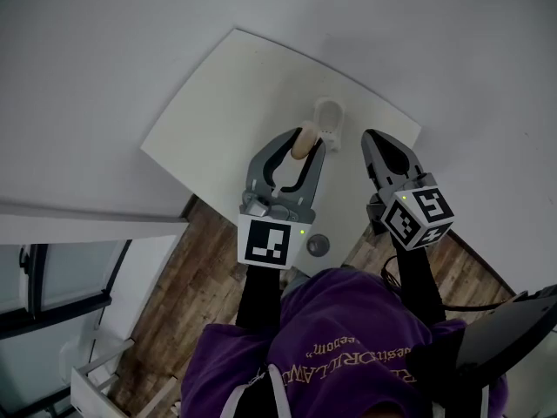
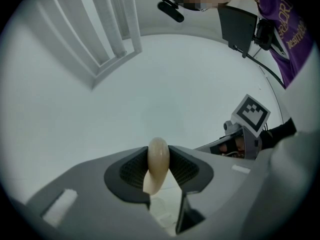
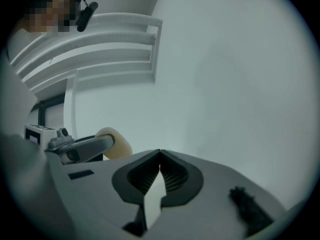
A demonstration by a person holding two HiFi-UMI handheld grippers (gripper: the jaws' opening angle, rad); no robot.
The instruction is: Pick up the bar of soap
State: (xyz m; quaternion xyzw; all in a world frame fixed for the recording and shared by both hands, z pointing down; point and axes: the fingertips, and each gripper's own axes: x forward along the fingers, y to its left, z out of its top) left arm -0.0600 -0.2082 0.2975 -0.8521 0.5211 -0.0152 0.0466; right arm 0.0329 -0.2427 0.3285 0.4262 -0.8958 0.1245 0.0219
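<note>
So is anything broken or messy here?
Nothing stands out. The soap is pinched edge-on in the left gripper. Nothing looks spilled on the table. The right gripper is shut with nothing in it.

My left gripper clamps the cream oval bar of soap at its jaw tips, over the white square tabletop and just short of the small pale soap dish. My right gripper hangs alongside, jaws together, empty.
</note>
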